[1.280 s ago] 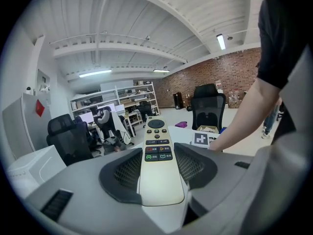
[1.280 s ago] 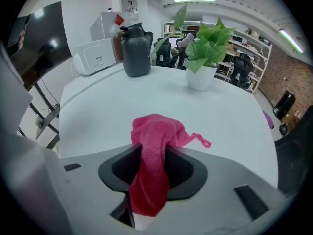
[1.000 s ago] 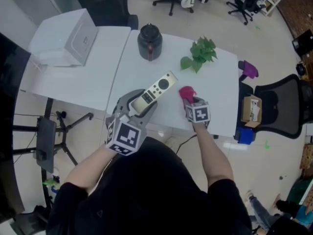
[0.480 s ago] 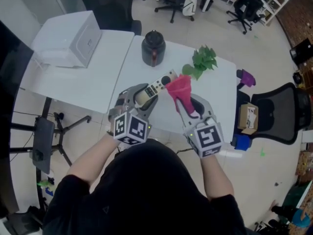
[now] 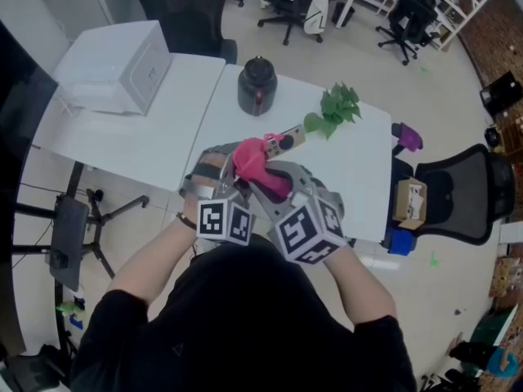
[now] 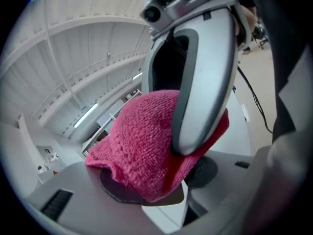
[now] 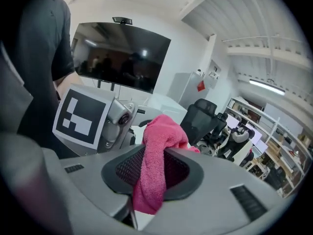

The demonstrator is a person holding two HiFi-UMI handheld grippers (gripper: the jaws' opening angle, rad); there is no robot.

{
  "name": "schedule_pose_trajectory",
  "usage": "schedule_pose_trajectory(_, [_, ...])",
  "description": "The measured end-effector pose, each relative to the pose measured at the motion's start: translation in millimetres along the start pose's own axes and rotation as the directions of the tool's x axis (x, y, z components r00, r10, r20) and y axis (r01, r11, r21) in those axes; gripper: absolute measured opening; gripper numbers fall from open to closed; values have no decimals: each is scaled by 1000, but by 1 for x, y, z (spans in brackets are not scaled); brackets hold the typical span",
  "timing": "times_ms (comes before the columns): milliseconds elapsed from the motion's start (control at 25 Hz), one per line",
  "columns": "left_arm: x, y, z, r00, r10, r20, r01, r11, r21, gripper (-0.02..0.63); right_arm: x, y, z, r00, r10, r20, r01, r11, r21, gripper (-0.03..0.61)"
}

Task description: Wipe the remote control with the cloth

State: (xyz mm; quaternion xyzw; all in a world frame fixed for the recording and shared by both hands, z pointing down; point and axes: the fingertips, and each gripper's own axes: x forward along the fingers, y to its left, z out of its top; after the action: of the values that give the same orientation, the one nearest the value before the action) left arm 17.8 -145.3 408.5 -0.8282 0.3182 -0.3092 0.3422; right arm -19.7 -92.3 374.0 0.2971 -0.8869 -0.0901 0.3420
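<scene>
In the head view both grippers are raised close together above the white table's near edge. My left gripper is shut on the cream remote control, whose button end sticks out toward the plant. My right gripper is shut on the pink cloth, which lies bunched over the remote's middle. The left gripper view shows the cloth filling the space just ahead of my left gripper, with one of the right gripper's fingers pressed on it. The right gripper view has the cloth pinched between the dark pads of my right gripper.
A dark round pot and a green plant stand at the table's far side. A white box sits on the adjoining table to the left. A black chair, a cardboard box and a purple thing are on the right.
My right gripper lifted the pink cloth off the table and carried it left onto the remote. The left gripper rolled in place while holding the remote.
</scene>
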Motion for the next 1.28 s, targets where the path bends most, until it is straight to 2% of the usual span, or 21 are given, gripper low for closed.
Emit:
schedule_pose_trajectory(120, [-6,1,2,1000,25,11,-26,998,64,210,4,5,1,999,21,-49,-23,999,-41,101])
schedule_pose_trajectory(200, [-11,2,3,999,41,28,-43,996,81,210,4,6,1,998,10,-62,-13,998,-57,101])
schedule_pose_trajectory(520, [-22,3,11,995,53,79,-59,995,76,210,-7,-14,-10,992,-102,-76,99,994,-42,98])
schedule_pose_trajectory(760, [-26,-1,14,994,49,95,-56,995,78,210,-24,-46,-43,975,-198,-101,200,980,14,99])
schedule_pose_trajectory(960, [-27,-1,11,995,33,93,-35,999,24,210,-40,-79,-67,947,-292,-131,304,949,85,98])
schedule_pose_trajectory(1160, [-28,-2,9,996,24,91,-24,1000,-5,210,-50,-94,-72,935,-331,-127,345,932,109,98])
schedule_pose_trajectory(1240, [-29,-2,8,995,11,96,-4,998,-70,210,-56,-95,-64,936,-343,-81,352,927,131,98])
schedule_pose_trajectory(1280, [-28,0,6,995,1,103,13,991,-137,210,-60,-96,-57,937,-347,-28,347,925,154,98])
